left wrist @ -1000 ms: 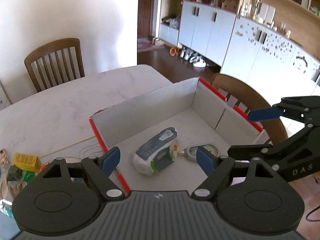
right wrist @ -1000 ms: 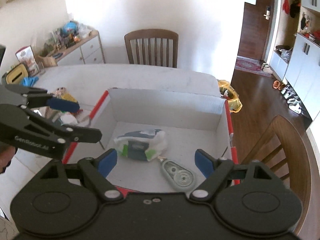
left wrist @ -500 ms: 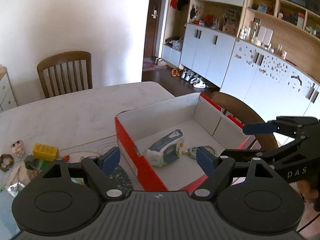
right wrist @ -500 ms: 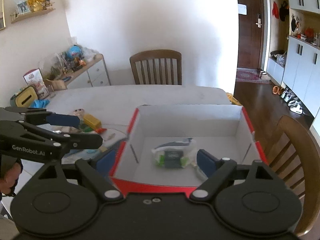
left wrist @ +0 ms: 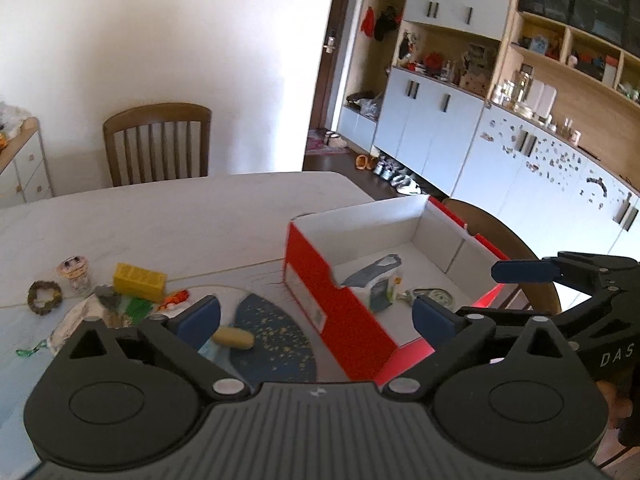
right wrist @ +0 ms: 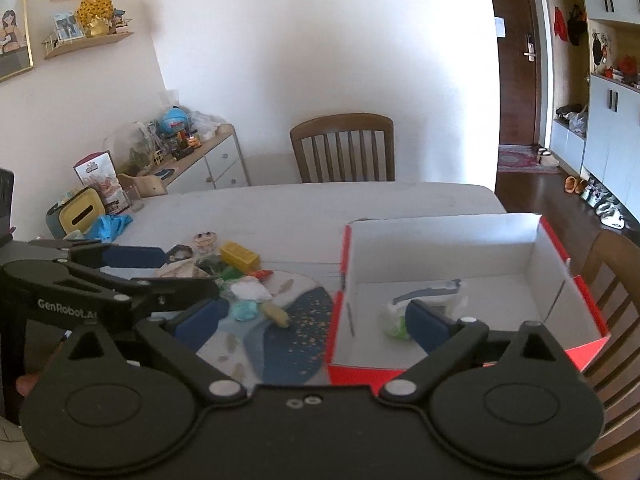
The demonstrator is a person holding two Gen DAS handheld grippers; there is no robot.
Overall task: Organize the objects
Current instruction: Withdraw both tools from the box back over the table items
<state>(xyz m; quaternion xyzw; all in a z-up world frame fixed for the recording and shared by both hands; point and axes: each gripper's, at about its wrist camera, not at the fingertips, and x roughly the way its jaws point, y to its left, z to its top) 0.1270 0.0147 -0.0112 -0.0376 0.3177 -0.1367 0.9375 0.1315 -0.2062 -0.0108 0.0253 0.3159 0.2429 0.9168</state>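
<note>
A red cardboard box point(left wrist: 344, 316) with a white inside stands on the table's right part. In it lie a tissue packet point(left wrist: 380, 280) and a round grey tape dispenser point(left wrist: 434, 295). My left gripper point(left wrist: 316, 320) hangs in front of the box's left corner, its jaws opening with nothing between them. In the right wrist view my right gripper point(right wrist: 316, 320) is also opening and holds nothing, with the box point(right wrist: 440, 248) and the packet point(right wrist: 432, 292) ahead to its right. A pale yellow oblong thing point(left wrist: 233, 338) lies on a blue speckled mat point(left wrist: 280, 348).
Left of the mat is a heap of small things: a yellow block point(left wrist: 139, 280), a small jar point(left wrist: 74, 274), a little wreath point(left wrist: 45, 297). Wooden chairs stand at the far side point(right wrist: 344, 148) and right of the box point(right wrist: 612, 280). A yellow tissue box point(right wrist: 78, 214) sits far left.
Both grippers have drawn back from over the box and shifted left, so the box sits to the right and the heap and mat have come into view. Both pairs of jaws have spread wider.
</note>
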